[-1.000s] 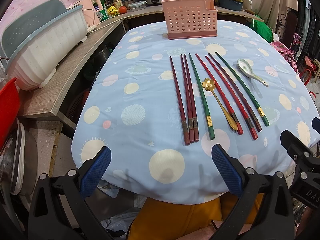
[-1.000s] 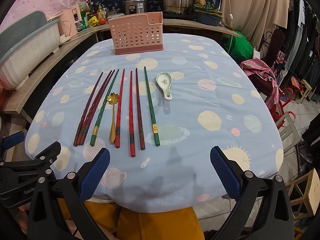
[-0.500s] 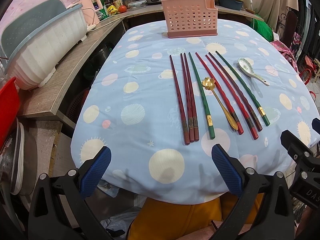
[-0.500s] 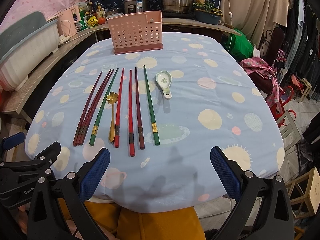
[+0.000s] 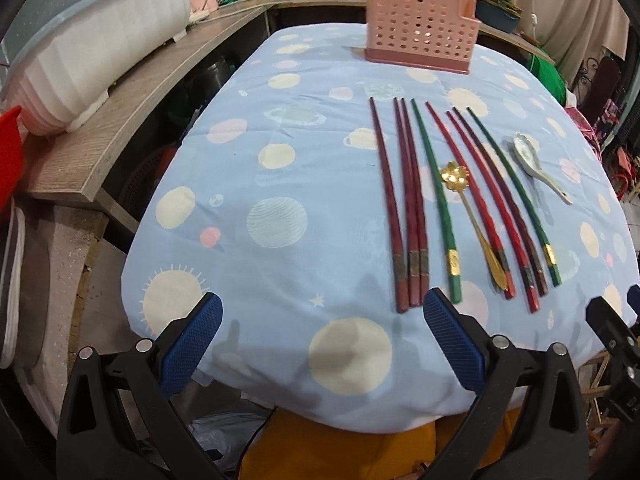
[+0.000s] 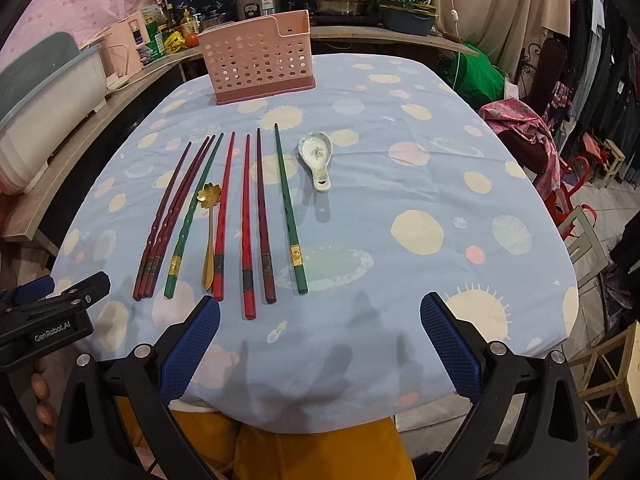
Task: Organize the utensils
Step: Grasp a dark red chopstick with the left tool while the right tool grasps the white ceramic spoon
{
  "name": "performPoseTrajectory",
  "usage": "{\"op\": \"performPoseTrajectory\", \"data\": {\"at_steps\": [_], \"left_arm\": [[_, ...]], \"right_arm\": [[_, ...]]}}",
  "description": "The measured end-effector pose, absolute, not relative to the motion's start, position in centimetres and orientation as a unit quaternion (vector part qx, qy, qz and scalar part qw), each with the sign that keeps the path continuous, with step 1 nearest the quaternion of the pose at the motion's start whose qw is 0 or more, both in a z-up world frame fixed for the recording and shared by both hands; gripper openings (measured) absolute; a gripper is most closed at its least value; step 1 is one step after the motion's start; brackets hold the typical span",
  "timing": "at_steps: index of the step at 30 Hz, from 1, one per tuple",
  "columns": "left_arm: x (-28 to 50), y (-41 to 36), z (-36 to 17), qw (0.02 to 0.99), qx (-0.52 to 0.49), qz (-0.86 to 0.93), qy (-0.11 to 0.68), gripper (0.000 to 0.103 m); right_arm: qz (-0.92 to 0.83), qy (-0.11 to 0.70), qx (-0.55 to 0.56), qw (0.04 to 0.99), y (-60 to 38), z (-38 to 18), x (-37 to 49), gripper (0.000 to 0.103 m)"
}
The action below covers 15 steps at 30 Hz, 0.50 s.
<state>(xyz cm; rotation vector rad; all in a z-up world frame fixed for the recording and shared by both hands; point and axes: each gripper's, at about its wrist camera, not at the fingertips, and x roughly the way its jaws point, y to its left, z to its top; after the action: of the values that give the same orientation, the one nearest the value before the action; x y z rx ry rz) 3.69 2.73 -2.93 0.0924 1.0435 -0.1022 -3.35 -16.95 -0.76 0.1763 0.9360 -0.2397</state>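
I see the tabletop (image 6: 400,320) under its blue planet-print cloth, with the pink holder (image 6: 260,66) upright at the far edge. Eight chopsticks (image 6: 256,216) lie side by side, long axes running near-to-far, thick ends toward the near edge, with the gold spoon (image 6: 209,236) among them and the ceramic spoon (image 6: 316,158) just right, handle nearward. My left gripper (image 5: 320,344) and right gripper (image 6: 320,340) hover at the near edge, fingers spread wide and empty; only the right view shows my hand (image 6: 40,396) on the left one.

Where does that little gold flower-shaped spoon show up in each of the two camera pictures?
Left wrist view: the gold flower spoon lies right of centre, between a green and a red chopstick.
Right wrist view: the gold flower spoon lies left of centre, in the same gap.
Shared landmark: the pink utensil holder at the table's far end.
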Motion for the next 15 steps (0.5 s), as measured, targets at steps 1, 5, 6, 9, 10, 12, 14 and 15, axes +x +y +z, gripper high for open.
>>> {"op": "performPoseTrajectory", "data": {"at_steps": [1, 5, 6, 9, 10, 12, 14, 15], "left_arm": [[4.0, 2.7, -3.2, 0.864, 0.040, -0.051, 0.500, 0.096], [5.3, 2.3, -3.9, 0.862, 0.035, -0.058, 0.503, 0.096], [5.6, 2.2, -4.1, 0.862, 0.037, -0.058, 0.502, 0.096], [6.4, 1.8, -4.5, 0.863, 0.044, -0.058, 0.501, 0.095], [6.6, 1.7, -4.7, 0.863, 0.047, -0.057, 0.500, 0.095], [7.1, 1.5, -5.0, 0.861, 0.052, -0.054, 0.503, 0.094], [7.5, 1.4, -5.3, 0.859, 0.052, -0.056, 0.507, 0.094], [7.7, 1.4, -5.5, 0.858, 0.053, -0.055, 0.508, 0.094]], "right_arm": [[-0.116, 0.451, 0.087, 0.881, -17.1, -0.9, -3.2, 0.096], [-0.117, 0.454, 0.092, 0.879, -17.5, -1.1, -2.7, 0.096], [-0.117, 0.454, 0.093, 0.878, -17.6, -1.1, -2.6, 0.096], [-0.118, 0.455, 0.096, 0.877, -17.9, -1.0, -2.1, 0.096], [-0.118, 0.455, 0.097, 0.877, -18.0, -1.0, -2.0, 0.096], [-0.119, 0.457, 0.098, 0.876, -18.1, -1.0, -1.7, 0.096], [-0.118, 0.459, 0.099, 0.875, -18.2, -1.1, -1.4, 0.096], [-0.117, 0.460, 0.099, 0.874, -18.2, -1.2, -1.3, 0.096]]}}
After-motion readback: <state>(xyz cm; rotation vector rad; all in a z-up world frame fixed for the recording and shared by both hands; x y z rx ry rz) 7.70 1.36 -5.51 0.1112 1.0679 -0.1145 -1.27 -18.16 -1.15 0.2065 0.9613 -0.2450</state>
